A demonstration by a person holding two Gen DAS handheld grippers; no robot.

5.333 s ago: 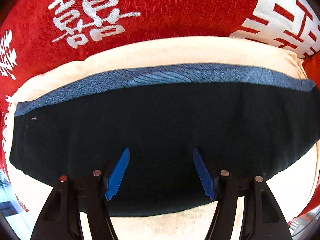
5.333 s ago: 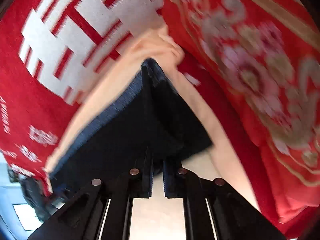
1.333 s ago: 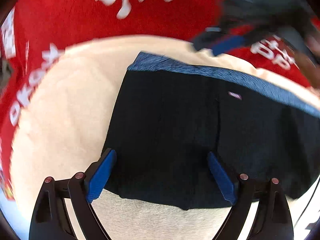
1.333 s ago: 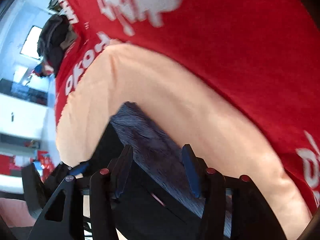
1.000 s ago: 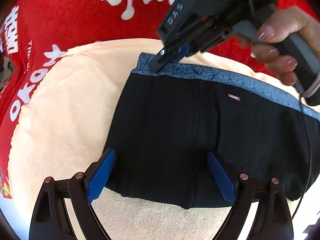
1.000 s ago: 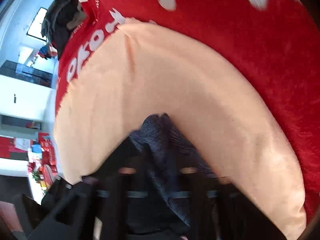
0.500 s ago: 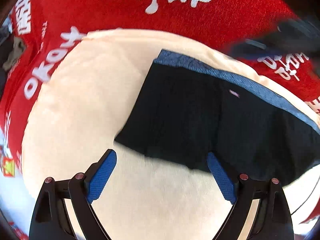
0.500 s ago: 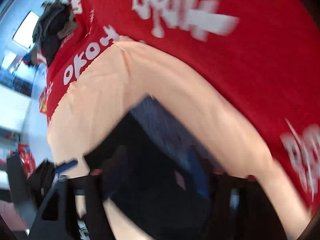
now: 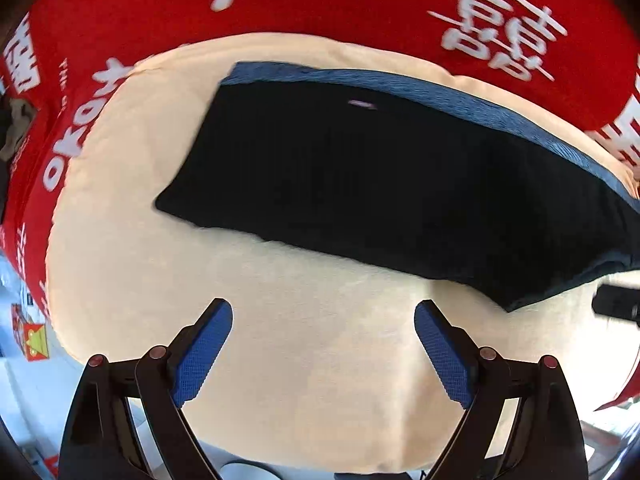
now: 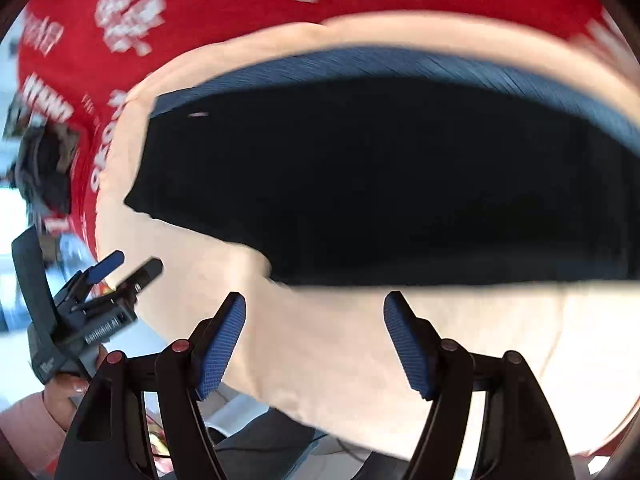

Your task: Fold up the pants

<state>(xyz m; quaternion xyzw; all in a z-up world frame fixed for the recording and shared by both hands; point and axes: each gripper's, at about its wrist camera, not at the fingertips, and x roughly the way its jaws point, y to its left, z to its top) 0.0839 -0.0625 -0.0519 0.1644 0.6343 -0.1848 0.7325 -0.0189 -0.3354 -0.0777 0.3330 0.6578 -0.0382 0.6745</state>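
Note:
The folded dark pants [image 9: 380,184] with a blue-grey waistband [image 9: 400,84] along the far edge lie flat on a cream towel [image 9: 312,360]. My left gripper [image 9: 323,344] is open and empty, pulled back over the bare towel short of the pants' near edge. In the right wrist view the pants [image 10: 400,176] fill the middle. My right gripper [image 10: 316,340] is open and empty, just short of their near edge. The left gripper also shows in the right wrist view [image 10: 120,268], held in a hand at the left.
A red cloth with white characters [image 9: 360,8] covers the surface under the towel and rings it on the far side. Dark clutter [image 10: 44,168] sits at the far left. The towel's near edge [image 10: 280,400] drops off to floor and cables below.
Both grippers have drawn back from the pants. The right gripper, which was at the waistband corner a second ago, let go and swung round to the near side. The pants lie still.

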